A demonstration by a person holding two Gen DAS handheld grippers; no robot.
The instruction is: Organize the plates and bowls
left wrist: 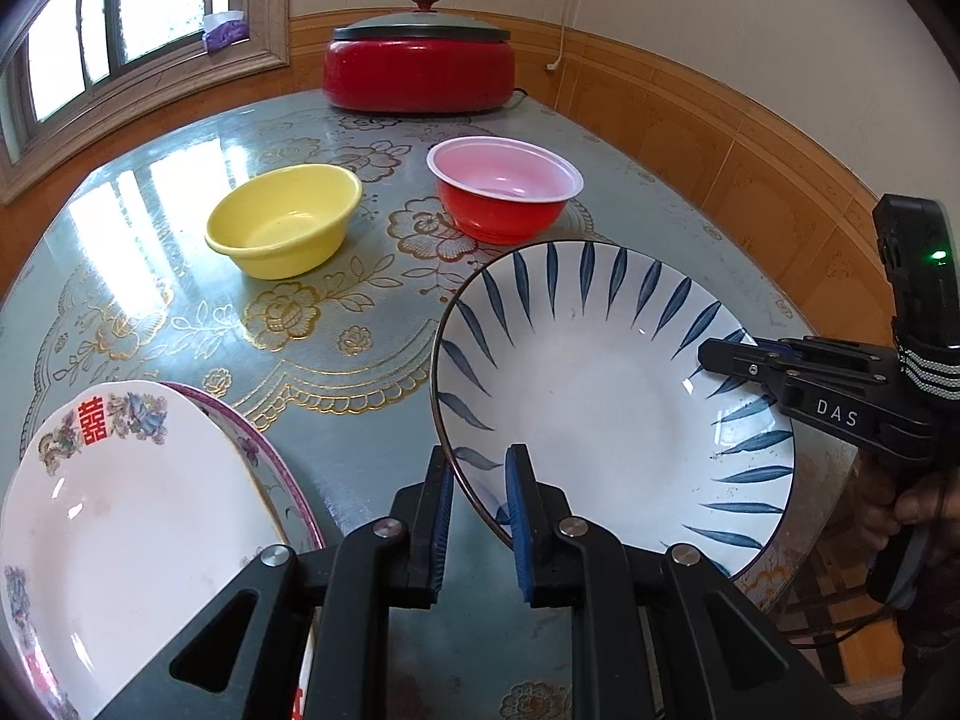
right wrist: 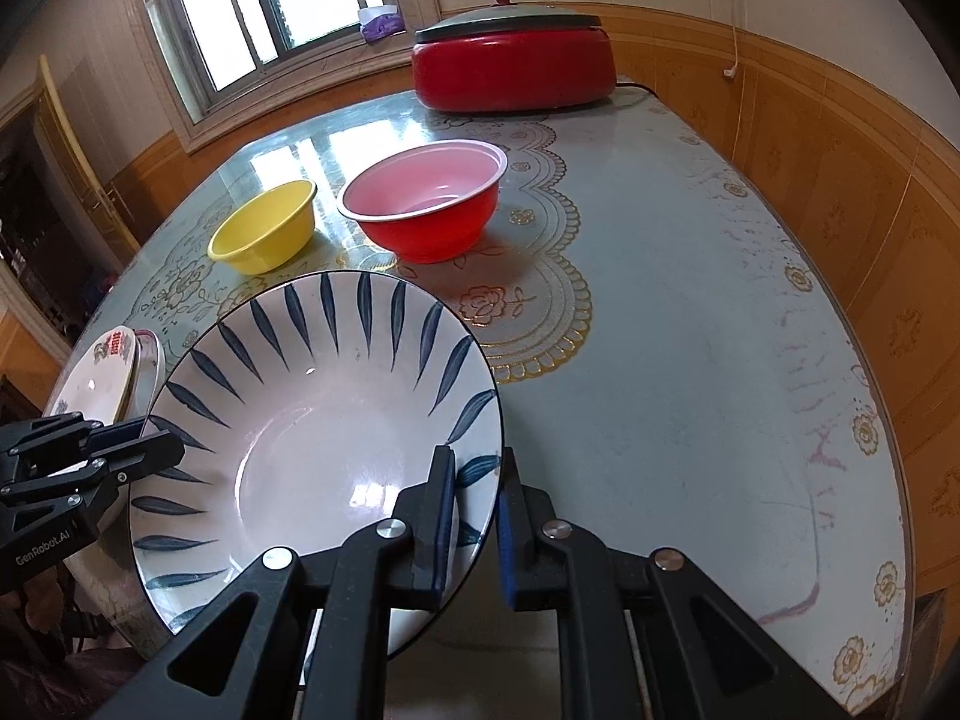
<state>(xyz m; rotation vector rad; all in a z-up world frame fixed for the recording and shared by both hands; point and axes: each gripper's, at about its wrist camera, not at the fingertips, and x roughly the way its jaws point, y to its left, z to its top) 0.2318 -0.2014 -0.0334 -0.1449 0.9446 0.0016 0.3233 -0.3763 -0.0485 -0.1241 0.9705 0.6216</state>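
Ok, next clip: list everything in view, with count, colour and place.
leaf-pattern plate: 1, white with blue leaves, near table edge, gripped at both rims
stacked plates: at least 2, white floral, left of it
yellow bowl: 1, mid table
red bowl: 1, pink inside, right of the yellow one
electric pot: 1, red, lidded, far end
table: 1, blue-grey, gold flowers
tissue pack: 1, purple, windowsill
left tongs: shut on plate rim
right tongs: shut on opposite rim

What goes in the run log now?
left gripper: shut on leaf plate rim | right gripper: shut on opposite rim | bowls: untouched
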